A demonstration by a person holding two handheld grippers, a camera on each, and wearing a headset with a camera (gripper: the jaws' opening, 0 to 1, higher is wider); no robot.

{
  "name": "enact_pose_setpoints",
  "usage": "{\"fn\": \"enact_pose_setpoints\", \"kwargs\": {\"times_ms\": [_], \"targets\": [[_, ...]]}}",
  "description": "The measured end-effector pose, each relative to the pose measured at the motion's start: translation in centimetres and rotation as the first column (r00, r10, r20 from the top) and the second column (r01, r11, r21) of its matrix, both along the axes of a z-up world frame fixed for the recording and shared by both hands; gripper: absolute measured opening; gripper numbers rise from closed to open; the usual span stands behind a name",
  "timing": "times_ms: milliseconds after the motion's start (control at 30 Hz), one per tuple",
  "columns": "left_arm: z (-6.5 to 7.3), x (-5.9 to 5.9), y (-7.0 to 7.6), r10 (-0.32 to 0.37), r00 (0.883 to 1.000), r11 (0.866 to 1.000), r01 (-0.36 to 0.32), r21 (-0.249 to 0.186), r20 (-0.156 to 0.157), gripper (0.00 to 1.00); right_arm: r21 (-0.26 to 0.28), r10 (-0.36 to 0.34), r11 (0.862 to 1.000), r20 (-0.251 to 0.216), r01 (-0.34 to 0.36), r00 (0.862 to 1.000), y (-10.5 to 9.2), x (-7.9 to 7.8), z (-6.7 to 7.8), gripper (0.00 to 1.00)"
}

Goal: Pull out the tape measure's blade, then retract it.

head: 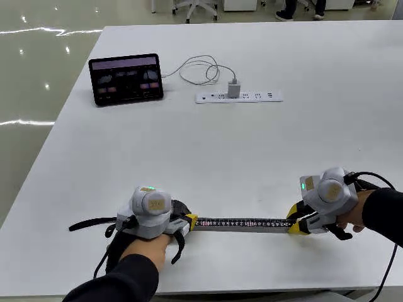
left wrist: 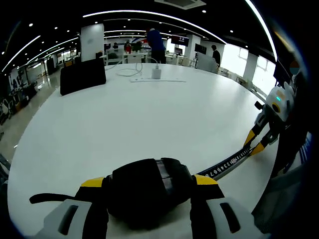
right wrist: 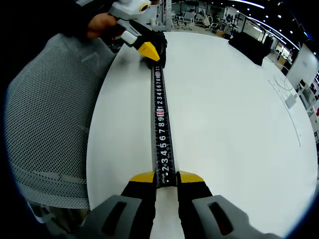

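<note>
The black tape measure case sits between the jaws of my left gripper, which is shut on it at the near left of the white table. Its dark numbered blade stretches rightward along the table to my right gripper. In the right gripper view the blade runs straight away from my right gripper, whose yellow-tipped jaws are shut on the blade's end. The left gripper and the case show at the far end of that blade. A black wrist strap trails left of the case.
A black tablet stands at the back left of the table. A white power strip with a plugged-in charger and looped cable lies behind the middle. The table's near edge runs just below both grippers. Office chairs and people are far behind.
</note>
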State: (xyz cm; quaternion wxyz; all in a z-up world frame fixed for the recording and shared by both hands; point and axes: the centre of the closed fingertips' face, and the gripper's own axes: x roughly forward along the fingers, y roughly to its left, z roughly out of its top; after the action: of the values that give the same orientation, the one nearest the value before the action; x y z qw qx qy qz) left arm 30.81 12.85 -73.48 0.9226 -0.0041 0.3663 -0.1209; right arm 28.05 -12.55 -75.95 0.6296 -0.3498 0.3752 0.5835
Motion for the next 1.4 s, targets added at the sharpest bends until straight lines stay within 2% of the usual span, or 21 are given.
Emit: {"fn": "enact_pose_setpoints", "kwargs": {"times_ms": [100, 133, 200, 400, 667, 933, 1400], "targets": [[0.08, -0.14, -0.03, 0.02, 1.0, 1.0, -0.019, -0.017, 0.005, 0.64, 0.008, -0.003, 1.0, 0.001, 0.003, 1.0, 0.17, -0.04, -0.02, 0.11], [0.0, -0.13, 0.02, 0.04, 0.999, 0.999, -0.041, -0.031, -0.014, 0.65, 0.007, -0.002, 1.0, 0.001, 0.002, 1.0, 0.16, -0.04, -0.01, 0.11], [0.06, -0.03, 0.0, 0.049, 0.999, 0.998, -0.05, -0.038, -0.013, 0.65, 0.007, -0.002, 1.0, 0.0, 0.002, 1.0, 0.15, -0.04, -0.01, 0.11], [-0.02, -0.04, 0.06, 0.061, 0.998, 0.998, -0.061, -0.033, -0.013, 0.65, 0.006, -0.003, 1.0, 0.0, 0.003, 1.0, 0.15, -0.06, -0.02, 0.12], [-0.02, -0.11, 0.12, 0.037, 0.999, 0.999, -0.037, 0.007, -0.012, 0.62, 0.007, -0.001, 1.0, 0.001, 0.001, 1.0, 0.15, -0.08, 0.0, 0.12], [-0.06, -0.15, 0.22, 0.038, 0.999, 0.999, -0.038, 0.004, -0.018, 0.62, 0.03, -0.028, 0.999, 0.012, 0.027, 1.0, 0.57, 0.08, 0.0, 0.12], [-0.03, -0.29, 0.13, 0.04, 0.999, 0.999, -0.04, -0.002, -0.019, 0.62, 0.033, -0.013, 0.999, 0.018, 0.012, 1.0, 1.05, 0.23, -0.06, 0.12]]}}
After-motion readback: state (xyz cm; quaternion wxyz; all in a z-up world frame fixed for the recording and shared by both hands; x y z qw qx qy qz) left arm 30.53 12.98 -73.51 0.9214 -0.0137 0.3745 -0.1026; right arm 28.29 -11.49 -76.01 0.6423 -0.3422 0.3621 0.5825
